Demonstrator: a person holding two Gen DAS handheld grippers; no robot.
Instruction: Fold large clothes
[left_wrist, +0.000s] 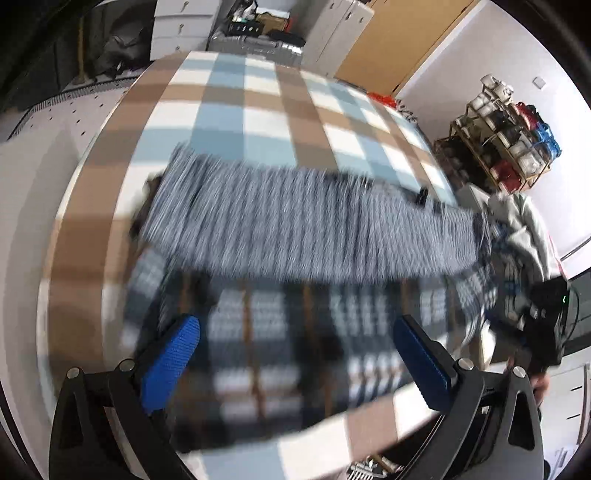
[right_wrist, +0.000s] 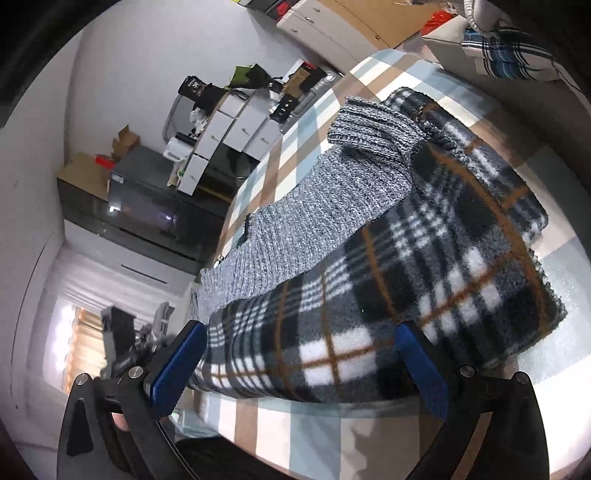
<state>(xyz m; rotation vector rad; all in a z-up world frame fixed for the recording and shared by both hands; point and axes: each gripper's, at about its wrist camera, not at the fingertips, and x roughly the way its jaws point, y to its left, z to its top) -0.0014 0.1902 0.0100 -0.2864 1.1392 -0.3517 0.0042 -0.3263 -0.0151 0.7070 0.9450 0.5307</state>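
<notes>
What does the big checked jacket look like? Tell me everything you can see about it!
The checked jacket looks soft and fleecy, with black, white and grey squares crossed by thin orange-brown lines. Its grey knitted sleeve is folded across the body, the ribbed cuff lying near the far edge. It lies flat on the checked tablecloth. Both grippers' jaws stand open around its near edge, gripping nothing.

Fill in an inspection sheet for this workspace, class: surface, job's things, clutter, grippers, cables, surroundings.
Surface: checked tablecloth in brown, blue and white.
Job's things: plaid fleece garment lying flat, with its grey knit sleeve folded across it.
Clutter: clothes pile at the table's far right edge.
Grippers: left gripper open, holding nothing; right gripper open, over the garment's near edge.
Cables: nothing seen on the table.
Surroundings: wire rack, white drawers, dark cabinet.
</notes>
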